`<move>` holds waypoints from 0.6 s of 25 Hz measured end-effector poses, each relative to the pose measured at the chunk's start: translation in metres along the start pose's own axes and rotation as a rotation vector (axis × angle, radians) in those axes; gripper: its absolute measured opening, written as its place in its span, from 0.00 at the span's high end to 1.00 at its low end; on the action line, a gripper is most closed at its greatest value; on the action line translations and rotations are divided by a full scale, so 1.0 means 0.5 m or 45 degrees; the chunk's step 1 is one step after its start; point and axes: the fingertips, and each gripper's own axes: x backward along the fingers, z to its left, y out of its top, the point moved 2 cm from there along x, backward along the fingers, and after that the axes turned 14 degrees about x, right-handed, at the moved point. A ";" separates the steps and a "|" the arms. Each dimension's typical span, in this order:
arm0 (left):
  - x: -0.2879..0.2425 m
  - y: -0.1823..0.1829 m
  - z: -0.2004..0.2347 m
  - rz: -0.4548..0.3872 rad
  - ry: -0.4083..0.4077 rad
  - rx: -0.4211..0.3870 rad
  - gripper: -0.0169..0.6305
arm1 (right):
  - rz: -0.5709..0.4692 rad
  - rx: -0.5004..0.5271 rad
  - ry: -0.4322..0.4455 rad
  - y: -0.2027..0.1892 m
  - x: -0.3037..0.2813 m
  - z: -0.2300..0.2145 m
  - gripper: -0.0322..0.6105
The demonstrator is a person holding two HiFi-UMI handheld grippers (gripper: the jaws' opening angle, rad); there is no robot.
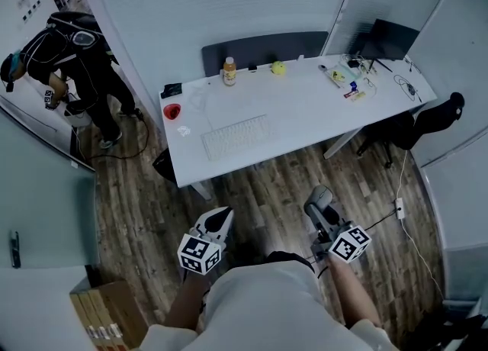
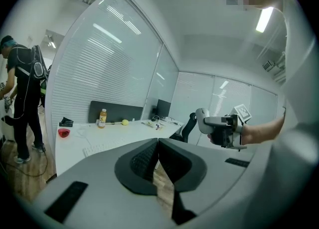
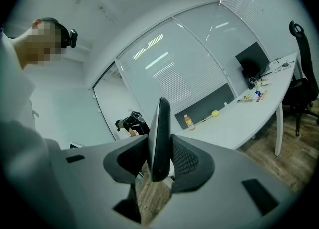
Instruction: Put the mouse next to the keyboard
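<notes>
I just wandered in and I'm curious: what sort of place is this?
Most likely an office: a long white desk with a keyboard and a dark screen on it, a black swivel chair beside it, and partition walls with blinds.

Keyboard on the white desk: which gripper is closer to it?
Left. The left gripper sits straight in front of the keyboard; the right gripper, holding the mouse, is farther off to the right.
</notes>
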 end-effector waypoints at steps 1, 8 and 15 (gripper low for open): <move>-0.003 0.002 0.000 0.000 -0.001 0.001 0.95 | -0.002 -0.002 -0.004 0.002 -0.002 -0.003 0.72; -0.025 0.005 0.012 0.034 -0.003 -0.003 0.95 | -0.003 -0.026 -0.024 -0.005 -0.016 -0.023 0.72; -0.074 0.032 0.026 0.023 0.027 -0.013 0.95 | -0.004 -0.038 0.004 0.005 -0.053 -0.078 0.72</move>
